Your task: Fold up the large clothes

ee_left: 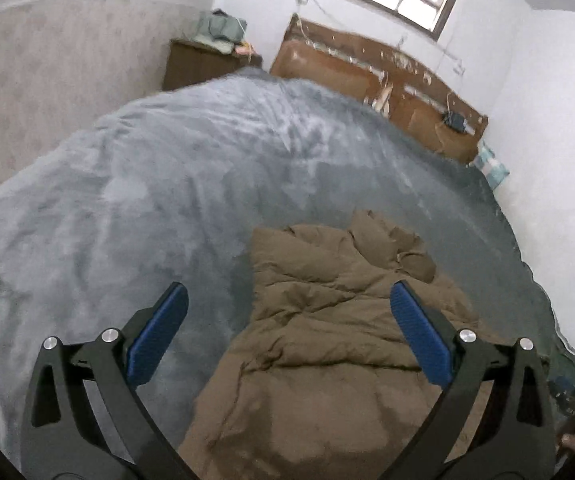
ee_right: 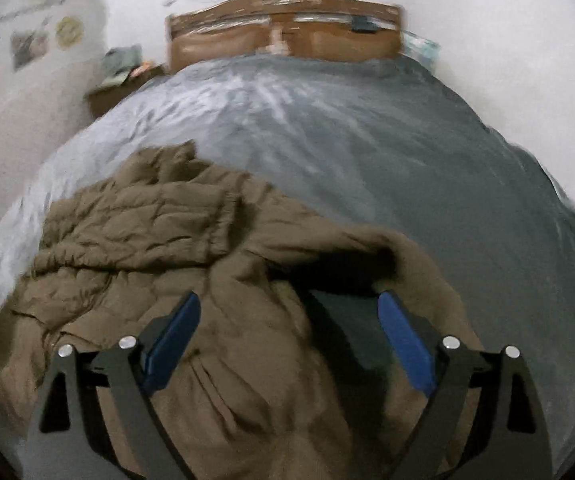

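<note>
A bulky olive-brown quilted padded coat point(ee_left: 327, 320) lies crumpled on the near part of a bed covered with a grey-blue plush blanket point(ee_left: 127, 200), close to the foot edge and toward the side of the bed that runs along the white wall, while the far half of the blanket up to the brown wooden headboard point(ee_left: 387, 80) carries nothing. The left gripper point(ee_left: 287, 320) hangs above the coat with its blue-padded fingers spread wide and nothing between them; one pad sits over bare blanket and the other over the coat's body. The right gripper point(ee_right: 289, 332) is likewise splayed wide and empty, poised over the near, rumpled end of the coat point(ee_right: 207, 260), where a flap of fabric arches up and leaves a dark hollow beneath it. As for progress, the folding looks barely begun, if begun at all: the garment is bunched, its quilted section is heaped toward the headboard end, its edges are uneven, and no clean crease or squared outline shows in either view. What appears to remain is nearly everything, namely taking hold of the fabric, spreading it flat on the blanket, bringing the sides and sleeves in, and doubling the length over. The right view is blurred, so finer details of the coat there cannot be made out.
</note>
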Available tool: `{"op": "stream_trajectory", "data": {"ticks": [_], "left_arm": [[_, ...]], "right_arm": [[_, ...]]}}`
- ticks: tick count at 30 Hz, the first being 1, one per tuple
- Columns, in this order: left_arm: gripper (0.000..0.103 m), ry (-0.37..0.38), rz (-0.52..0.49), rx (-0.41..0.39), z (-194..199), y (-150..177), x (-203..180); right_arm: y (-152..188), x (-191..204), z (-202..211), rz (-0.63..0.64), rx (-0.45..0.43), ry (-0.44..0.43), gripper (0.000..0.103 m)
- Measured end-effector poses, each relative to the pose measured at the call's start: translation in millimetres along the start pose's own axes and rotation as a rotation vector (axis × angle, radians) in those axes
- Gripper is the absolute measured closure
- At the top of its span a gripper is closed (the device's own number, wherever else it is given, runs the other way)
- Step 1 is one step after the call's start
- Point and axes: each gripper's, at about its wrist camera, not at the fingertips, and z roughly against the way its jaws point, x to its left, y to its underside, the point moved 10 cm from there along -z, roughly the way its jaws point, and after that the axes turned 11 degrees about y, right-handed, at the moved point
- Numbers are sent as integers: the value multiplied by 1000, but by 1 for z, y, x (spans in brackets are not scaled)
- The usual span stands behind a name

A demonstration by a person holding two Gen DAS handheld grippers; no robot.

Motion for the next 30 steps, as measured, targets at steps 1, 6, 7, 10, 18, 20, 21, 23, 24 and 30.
{"op": "stream_trajectory", "data": {"ticks": [1, 6, 7, 10, 18, 20, 21, 23, 24, 30], "left_arm": [[3, -2, -16, -15, 21, 4, 7], [3, -103, -123, -2, 62, 36, 5], [3, -120, -134, -3, 71, 36, 5], [3, -92, -149, 15, 85, 33, -16], [3, 11, -159, -73, 110, 5, -76], [3, -4, -206, -82, 103, 17, -67], [3, -22, -213, -80, 98, 22, -59], [3, -36, -199, -67, 90, 25, -44], [3, -39, -184, -59, 83, 27, -36], [3, -72, -103, -2, 67, 30, 0]], "right_arm": [[3, -17, 6, -47, -5, 16, 12], [22, -76, 17, -146, 7, 103, 9], [26, -81, 16, -158, 17, 114, 9], [31, -89, 13, -181, 28, 132, 9], [32, -95, 17, -133, 16, 171, 9], [31, -102, 18, -151, 14, 180, 9], [31, -105, 18, -167, 15, 169, 9], [32, -107, 15, -172, 25, 161, 9], [32, -107, 12, -163, 33, 168, 9], [35, -100, -3, -73, 50, 226, 9]]}}
